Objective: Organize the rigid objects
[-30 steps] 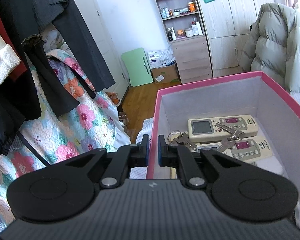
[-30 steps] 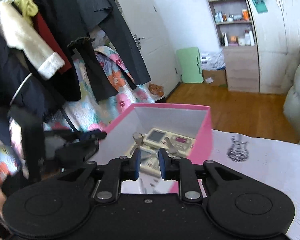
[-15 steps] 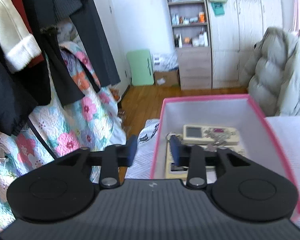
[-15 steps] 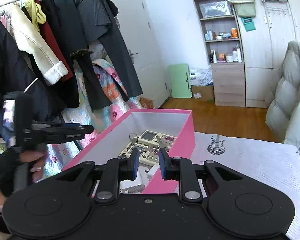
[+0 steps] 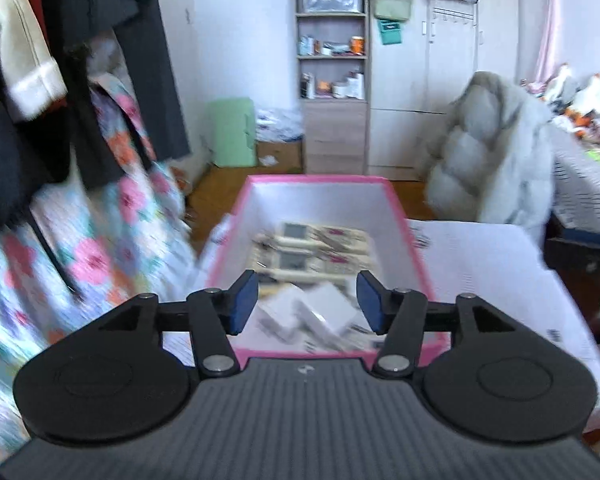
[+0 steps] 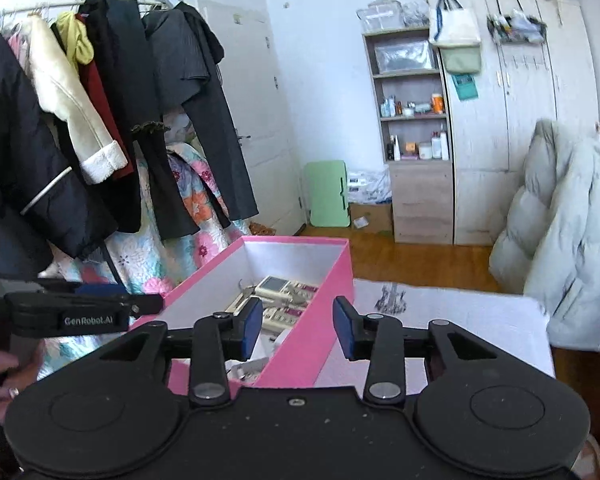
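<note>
A pink box (image 5: 401,220) with a white inside stands on a white-clothed table (image 5: 480,264). It holds cream remote controls (image 5: 312,248), keys and white plug-like blocks (image 5: 324,312). My left gripper (image 5: 306,304) hangs above the box's near end. Its jaws are opening, with nothing pressed between the blue pads. In the right wrist view, my right gripper (image 6: 296,326) hovers behind the pink box (image 6: 320,336), jaws opening. The box's right wall lies beyond its gap, untouched. The remotes (image 6: 278,286) show inside, and the left gripper (image 6: 88,312) is at the left edge, gripped by a hand (image 6: 4,364).
A rack of hanging coats (image 6: 100,120) and a floral quilt (image 5: 100,248) close off the left. A grey puffer coat (image 6: 572,232) is draped at the right. A shelf unit (image 6: 416,140), wardrobe and green folding panel (image 6: 328,194) stand across the wooden floor.
Both grippers have drawn back from the box and risen, so more of the room shows. The left jaws went from shut to wide apart; the right jaws widened in the last half second.
</note>
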Demonstrator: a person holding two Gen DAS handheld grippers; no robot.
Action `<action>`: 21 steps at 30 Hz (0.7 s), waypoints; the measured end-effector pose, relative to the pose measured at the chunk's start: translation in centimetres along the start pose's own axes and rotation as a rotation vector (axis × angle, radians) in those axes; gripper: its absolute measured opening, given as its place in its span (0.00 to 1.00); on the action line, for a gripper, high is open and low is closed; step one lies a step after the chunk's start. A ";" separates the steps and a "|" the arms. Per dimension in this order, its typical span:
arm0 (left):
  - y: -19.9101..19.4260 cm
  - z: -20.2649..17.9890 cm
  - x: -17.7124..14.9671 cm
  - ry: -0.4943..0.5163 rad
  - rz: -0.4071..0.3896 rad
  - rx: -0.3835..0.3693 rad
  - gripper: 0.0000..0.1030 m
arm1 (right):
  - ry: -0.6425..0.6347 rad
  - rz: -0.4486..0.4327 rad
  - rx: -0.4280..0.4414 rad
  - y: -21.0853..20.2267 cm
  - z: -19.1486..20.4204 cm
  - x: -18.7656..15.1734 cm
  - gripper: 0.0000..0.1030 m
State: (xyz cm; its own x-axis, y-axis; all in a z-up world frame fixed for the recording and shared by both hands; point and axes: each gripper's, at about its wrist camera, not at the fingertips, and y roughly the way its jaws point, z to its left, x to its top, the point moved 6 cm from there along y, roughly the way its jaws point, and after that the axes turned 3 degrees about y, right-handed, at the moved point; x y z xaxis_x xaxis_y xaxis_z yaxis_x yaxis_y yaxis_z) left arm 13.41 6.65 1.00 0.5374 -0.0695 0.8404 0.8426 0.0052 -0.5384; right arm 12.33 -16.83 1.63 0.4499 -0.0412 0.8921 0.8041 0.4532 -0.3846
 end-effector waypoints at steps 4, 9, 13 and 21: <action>-0.3 -1.2 -0.9 -0.022 0.014 -0.037 0.57 | -0.031 -0.008 -0.071 -0.9 -0.3 -0.6 0.50; -0.1 -1.6 -1.9 -0.026 0.045 -0.043 0.68 | -0.075 -0.020 -0.181 -2.2 -1.2 -1.1 0.65; 0.1 -1.7 -2.6 -0.020 0.080 -0.036 0.77 | -0.005 -0.018 -0.212 -2.7 -2.9 -1.4 0.71; -0.2 -2.2 -3.5 0.028 0.117 0.067 0.93 | 0.115 -0.050 -0.250 -4.0 -4.0 -1.8 1.00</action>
State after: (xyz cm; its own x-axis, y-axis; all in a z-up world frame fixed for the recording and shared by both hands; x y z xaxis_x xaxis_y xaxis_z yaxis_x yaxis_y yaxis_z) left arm 11.27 4.74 -1.97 0.6320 -0.0925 0.7695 0.7750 0.0819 -0.6266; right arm 9.88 -22.07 0.65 0.4370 -0.1649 0.8842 0.8909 0.2150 -0.4002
